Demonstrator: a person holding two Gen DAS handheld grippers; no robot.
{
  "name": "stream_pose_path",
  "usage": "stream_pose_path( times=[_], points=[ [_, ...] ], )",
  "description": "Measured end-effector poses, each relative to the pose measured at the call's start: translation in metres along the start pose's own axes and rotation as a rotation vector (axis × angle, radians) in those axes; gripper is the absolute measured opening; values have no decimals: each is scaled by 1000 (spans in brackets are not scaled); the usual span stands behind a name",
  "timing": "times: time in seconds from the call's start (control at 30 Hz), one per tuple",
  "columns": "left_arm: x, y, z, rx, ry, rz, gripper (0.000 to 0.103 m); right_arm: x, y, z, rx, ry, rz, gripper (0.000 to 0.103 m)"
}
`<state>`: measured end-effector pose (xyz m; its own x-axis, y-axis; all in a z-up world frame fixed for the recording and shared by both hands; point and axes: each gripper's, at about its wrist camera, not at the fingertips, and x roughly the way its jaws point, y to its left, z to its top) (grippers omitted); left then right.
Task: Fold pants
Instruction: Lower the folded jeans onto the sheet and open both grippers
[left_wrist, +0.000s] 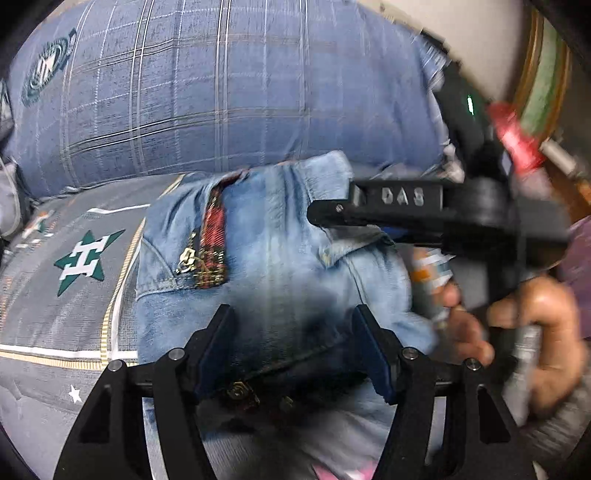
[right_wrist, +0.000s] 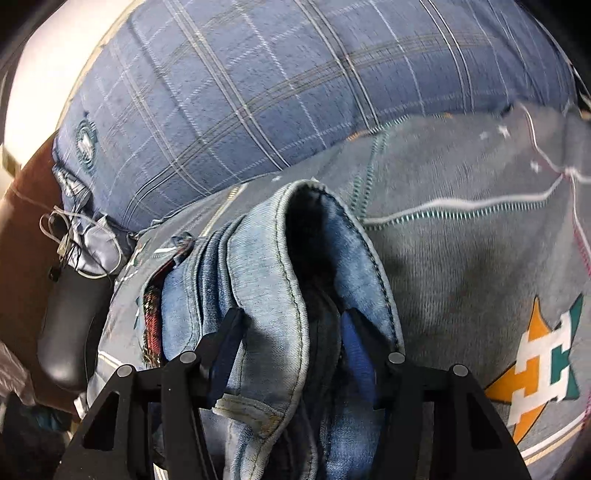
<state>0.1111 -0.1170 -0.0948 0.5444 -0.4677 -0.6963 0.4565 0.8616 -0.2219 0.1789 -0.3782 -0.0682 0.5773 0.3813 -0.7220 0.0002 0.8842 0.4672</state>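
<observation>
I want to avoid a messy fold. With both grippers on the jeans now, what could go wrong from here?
1. The right gripper has several bunched layers of the jeans between its fingers; some may slip out, so the fold ends uneven.
2. The left gripper sits near a metal button, which may hinder a firm grip.
3. The pillow lies close behind, leaving little room.

Dim indoor light. Fisheye bends and darkens every corner. Motion blur smears the hand (left_wrist: 532, 332) at the left view's right edge; dark shadow pools on the jeans (right_wrist: 266, 280).
</observation>
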Motion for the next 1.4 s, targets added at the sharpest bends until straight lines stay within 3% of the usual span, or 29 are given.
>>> stream_pose_path(
  times=[0.17, 0.3, 0.37, 0.43, 0.57, 0.7, 0.83, 0.9, 1.0, 1.07, 1.2, 1.3, 1.4],
  points=[
    [-41, 14, 32, -11, -112, 11, 64, -62, 21, -2, -91, -149, -32, 63],
    [-26, 29, 55, -62, -118, 69, 64, -92, 45, -27, -171, -205, -37, 62],
    [-7, 32, 62, -82, -76, 64, 64, -96, 54, -46, -216, -218, -12, 55],
    [16, 34, 64, -94, -18, 59, 64, -90, 60, -60, -252, -206, 22, 46],
    [56, 30, 50, -67, 69, 94, 64, -61, 59, -73, -276, -161, -3, 43],
    [71, 25, 37, -15, 71, 119, 64, -21, 31, -78, -182, -53, -43, 41],
    [76, 25, 29, 12, 47, 130, 66, -9, 15, -84, -123, -73, -18, 42],
    [76, 22, 30, 27, 49, 135, 67, -8, 15, -86, -129, -83, -41, 49],
    [57, 14, 32, 48, 39, 145, 67, -9, 15, -87, -128, -107, -36, 51],
    [28, 8, 31, 54, -17, 153, 67, -23, 18, -86, -113, -129, -31, 54],
    [-39, -15, 18, 120, -166, 260, 69, -73, 36, -91, -134, -241, -48, 57],
    [-83, -27, 8, 131, -264, 323, 82, -103, 55, -102, -184, -319, -111, 68],
    [-122, -33, 0, 104, -359, 362, 92, -120, 66, -115, -187, -338, -137, 69]
  ],
)
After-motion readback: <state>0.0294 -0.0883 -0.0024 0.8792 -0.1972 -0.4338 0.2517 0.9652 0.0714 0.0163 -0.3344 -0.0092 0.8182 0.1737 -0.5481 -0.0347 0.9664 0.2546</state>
